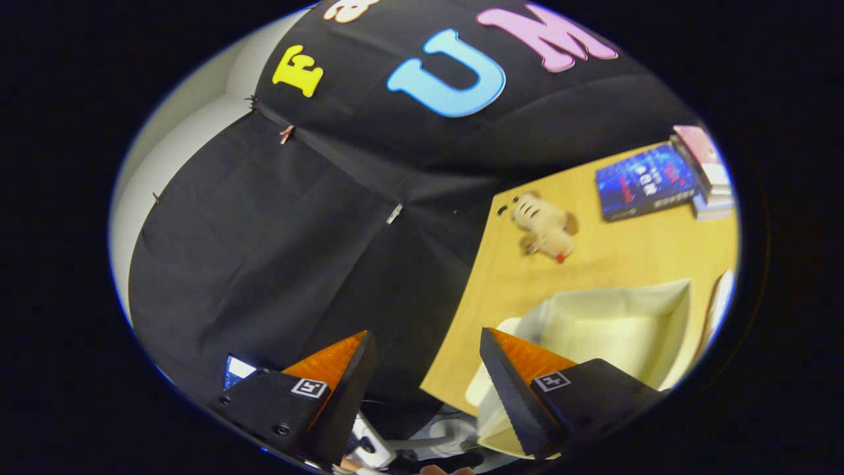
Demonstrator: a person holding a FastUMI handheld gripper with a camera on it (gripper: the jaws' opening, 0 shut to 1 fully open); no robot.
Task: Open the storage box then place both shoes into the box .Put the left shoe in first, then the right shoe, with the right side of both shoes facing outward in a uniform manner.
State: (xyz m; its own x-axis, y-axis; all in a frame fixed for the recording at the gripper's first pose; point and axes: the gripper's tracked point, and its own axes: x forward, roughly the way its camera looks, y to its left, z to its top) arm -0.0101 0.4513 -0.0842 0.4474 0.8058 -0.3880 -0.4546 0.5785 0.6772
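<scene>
- The hand-held gripper (pixel 427 369) is spread wide and holds nothing.
- The storage box (pixel 613 330) sits open on the desk (pixel 633 257), just past one finger. Its mouth faces up.
- I think the gripper must turn toward the desk to find the left shoe.
- A plush toy (pixel 544 227) and books (pixel 649 181) lie farther back.

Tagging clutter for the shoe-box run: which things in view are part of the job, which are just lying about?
Job:
- storage box, open, inside looks empty, just beyond the right finger
- gripper, fingers apart, nothing between them

Lying about:
- plush toy on the wooden table
- blue book
- small stack of books beside it
</scene>
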